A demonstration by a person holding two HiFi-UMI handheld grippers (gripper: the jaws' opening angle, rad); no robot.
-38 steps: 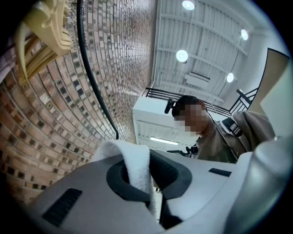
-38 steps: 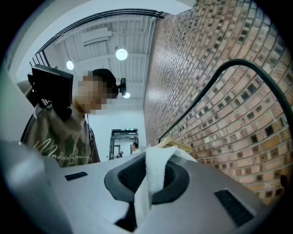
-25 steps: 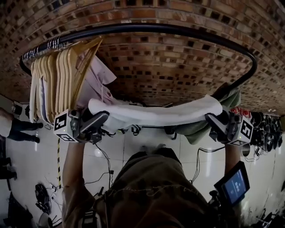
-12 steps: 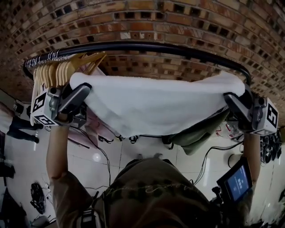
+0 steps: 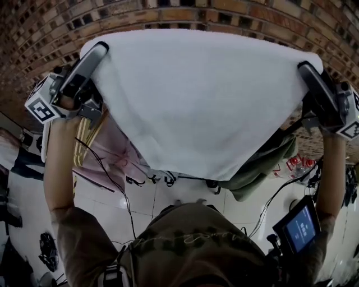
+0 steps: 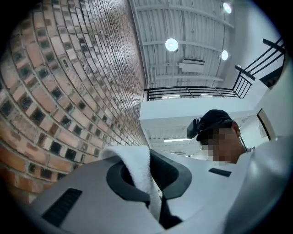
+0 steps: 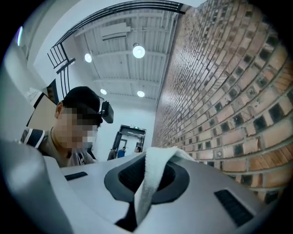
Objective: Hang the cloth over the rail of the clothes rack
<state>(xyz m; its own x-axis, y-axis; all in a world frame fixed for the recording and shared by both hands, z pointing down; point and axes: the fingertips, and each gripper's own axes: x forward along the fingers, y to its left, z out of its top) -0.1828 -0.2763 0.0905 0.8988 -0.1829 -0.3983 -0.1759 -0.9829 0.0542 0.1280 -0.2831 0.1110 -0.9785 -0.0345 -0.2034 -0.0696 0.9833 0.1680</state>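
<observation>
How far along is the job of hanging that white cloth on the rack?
Done: the white cloth is picked up and spread wide, one top corner clamped in the left gripper and the other in the right gripper. In hand: it is held high in front of the brick wall. Left: draping it over the rail, which the cloth hides in the head view, then letting go.

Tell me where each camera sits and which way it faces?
Head view: on the person's head, facing forward and down at the white terry cloth stretched between left gripper and right gripper; the person's arms show.
Left gripper view: on the left gripper, facing up along its jaws, shut on a cloth corner; the person's capped head shows.
Right gripper view: on the right gripper, likewise upward, shut on the other corner; same head shows.
Shared: both gripper views show the red brick wall and ceiling lamps.
</observation>
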